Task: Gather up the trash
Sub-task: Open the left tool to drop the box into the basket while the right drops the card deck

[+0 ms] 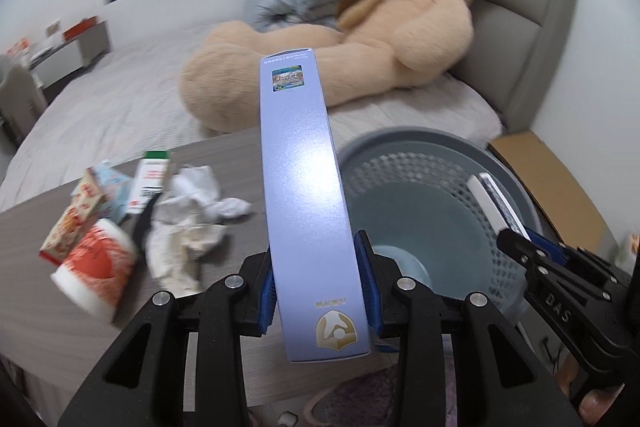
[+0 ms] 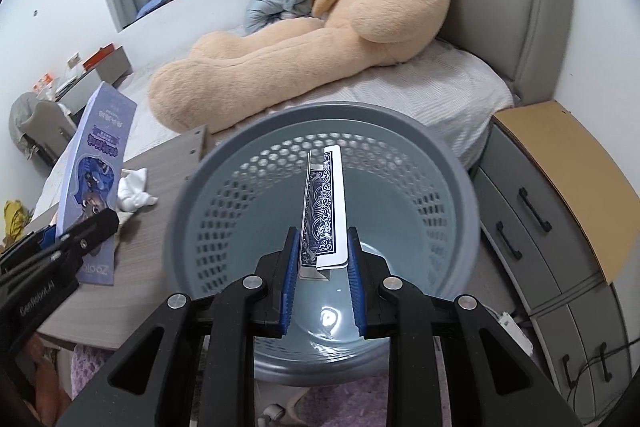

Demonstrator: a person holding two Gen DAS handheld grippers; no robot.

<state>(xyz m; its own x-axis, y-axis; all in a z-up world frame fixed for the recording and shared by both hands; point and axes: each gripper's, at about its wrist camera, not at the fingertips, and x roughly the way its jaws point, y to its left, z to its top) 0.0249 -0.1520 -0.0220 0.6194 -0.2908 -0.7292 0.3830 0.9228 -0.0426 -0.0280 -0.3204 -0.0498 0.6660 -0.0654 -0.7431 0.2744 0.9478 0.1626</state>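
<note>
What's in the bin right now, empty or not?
Empty: the bin's bare blue floor shows. The playing cards are shut in the right gripper above the opening.

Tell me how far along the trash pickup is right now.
Nothing visibly binned yet: the basket looks empty. In hand: right claw holds playing cards over it; left claw grips a purple box. Left on the table: tissues, cup, small cartons.

Lilac box [image 1: 308,187] in left claw [image 1: 318,291]; playing cards [image 2: 324,211] over grey basket [image 2: 256,131].

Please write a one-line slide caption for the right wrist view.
Right gripper holds playing cards above the empty grey basket.
</note>
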